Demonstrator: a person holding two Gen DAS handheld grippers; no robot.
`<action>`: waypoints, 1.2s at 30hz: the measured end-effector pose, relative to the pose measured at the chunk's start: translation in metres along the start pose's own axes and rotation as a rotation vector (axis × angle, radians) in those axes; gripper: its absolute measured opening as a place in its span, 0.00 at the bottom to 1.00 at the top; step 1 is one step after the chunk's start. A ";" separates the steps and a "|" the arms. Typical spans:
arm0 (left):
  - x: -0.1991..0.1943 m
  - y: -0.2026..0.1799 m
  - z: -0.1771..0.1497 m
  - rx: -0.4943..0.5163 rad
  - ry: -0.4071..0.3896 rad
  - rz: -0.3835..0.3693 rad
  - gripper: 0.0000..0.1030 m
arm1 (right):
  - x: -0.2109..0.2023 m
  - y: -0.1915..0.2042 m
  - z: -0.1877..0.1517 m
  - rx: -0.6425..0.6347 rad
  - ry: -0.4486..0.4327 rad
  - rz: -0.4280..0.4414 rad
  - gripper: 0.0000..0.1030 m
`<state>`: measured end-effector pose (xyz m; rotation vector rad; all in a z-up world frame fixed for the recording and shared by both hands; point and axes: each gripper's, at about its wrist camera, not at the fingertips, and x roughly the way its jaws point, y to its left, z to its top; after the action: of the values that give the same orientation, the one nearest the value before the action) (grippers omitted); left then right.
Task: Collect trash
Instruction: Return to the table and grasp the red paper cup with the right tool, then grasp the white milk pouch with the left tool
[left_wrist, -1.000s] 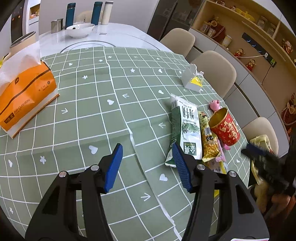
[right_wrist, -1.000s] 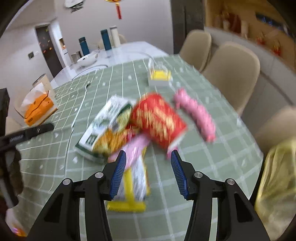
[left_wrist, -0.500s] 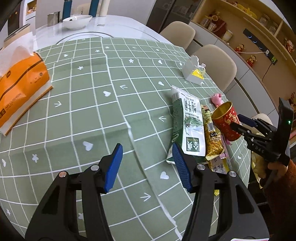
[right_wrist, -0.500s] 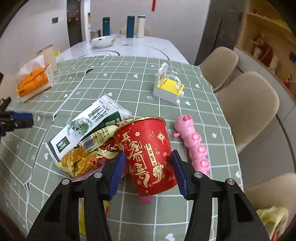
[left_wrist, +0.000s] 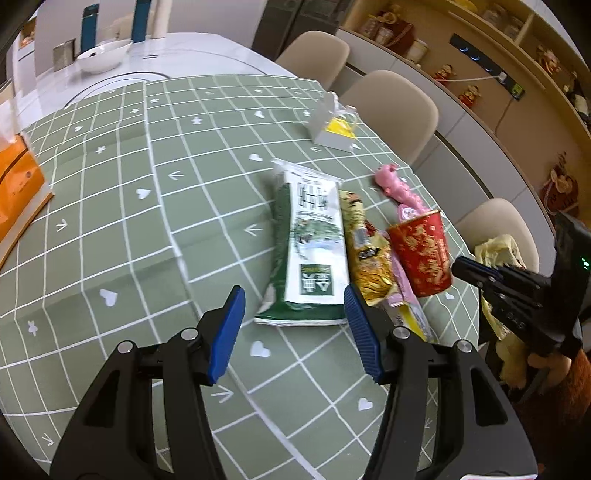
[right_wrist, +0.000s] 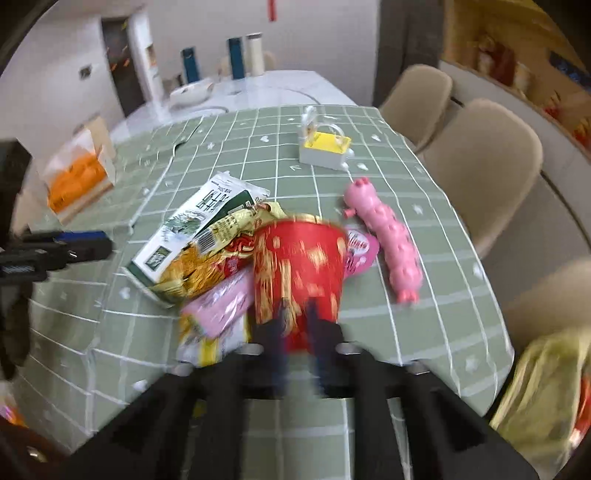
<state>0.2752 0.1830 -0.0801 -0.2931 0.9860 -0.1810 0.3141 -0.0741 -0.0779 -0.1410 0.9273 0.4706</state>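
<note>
**Right claw closes at the red cup**

While the left claw (left_wrist: 293, 332) hangs apart and empty over the green gridded bench (left_wrist: 129, 221), the right claw (right_wrist: 299, 328) has just snapped together at the red-and-gold paper noodle cup (right_wrist: 299, 266), which sits among snack wrappers. If the cup is pinched, bagging comes next. Blur hides whether the pads grip its wall. A yellow plastic bag (right_wrist: 546, 384) is cut off at the edge.
</note>
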 end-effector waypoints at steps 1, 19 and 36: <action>0.001 -0.002 0.000 0.005 0.002 -0.004 0.51 | -0.005 -0.002 -0.005 0.024 0.000 -0.001 0.08; -0.003 -0.015 -0.008 0.024 0.010 -0.012 0.51 | 0.045 -0.008 0.027 0.168 0.027 0.070 0.54; 0.017 -0.027 0.025 0.037 -0.039 -0.044 0.51 | -0.036 -0.028 -0.031 0.257 -0.031 -0.003 0.49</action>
<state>0.3053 0.1567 -0.0720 -0.2837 0.9373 -0.2320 0.2851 -0.1205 -0.0699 0.0982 0.9492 0.3458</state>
